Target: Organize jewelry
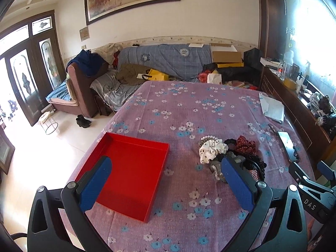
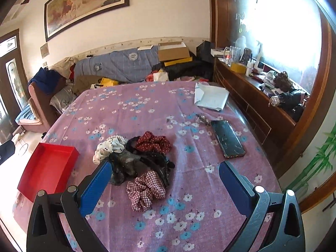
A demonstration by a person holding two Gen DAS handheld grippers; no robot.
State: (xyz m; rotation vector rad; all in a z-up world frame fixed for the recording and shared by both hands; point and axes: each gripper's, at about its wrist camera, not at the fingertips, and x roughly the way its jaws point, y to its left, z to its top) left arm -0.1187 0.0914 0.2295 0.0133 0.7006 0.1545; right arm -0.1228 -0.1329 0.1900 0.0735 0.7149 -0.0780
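A living room w/ a sofa (image 1: 168, 63) at the back, and up front a table w/ a purple flower cloth (image 1: 189, 113). A red box (image 1: 134, 174) sits open near the table's left edge, nothing seen in it. To its right, mid table, is a pile of hair ties: a white one w/ black dots (image 2: 107, 149) touching a pearl band (image 2: 118, 137), a red dotted one (image 2: 153, 142), dark lacy ones (image 2: 155, 159), and a pink checked one (image 2: 145, 189) nearest the cameras. A phone (image 2: 227, 138) lies by the right edge, a small metal bit (image 2: 201, 119) just beside it, and a white bag (image 2: 211, 97) near the far right corner. Left gripper (image 1: 166, 187) hangs above the cloth betw. box & pile, jaws wide apart, holding nothing. Right gripper (image 2: 164, 185) hangs over the pile, jaws wide apart too, w/ the checked tie between them but not touched.
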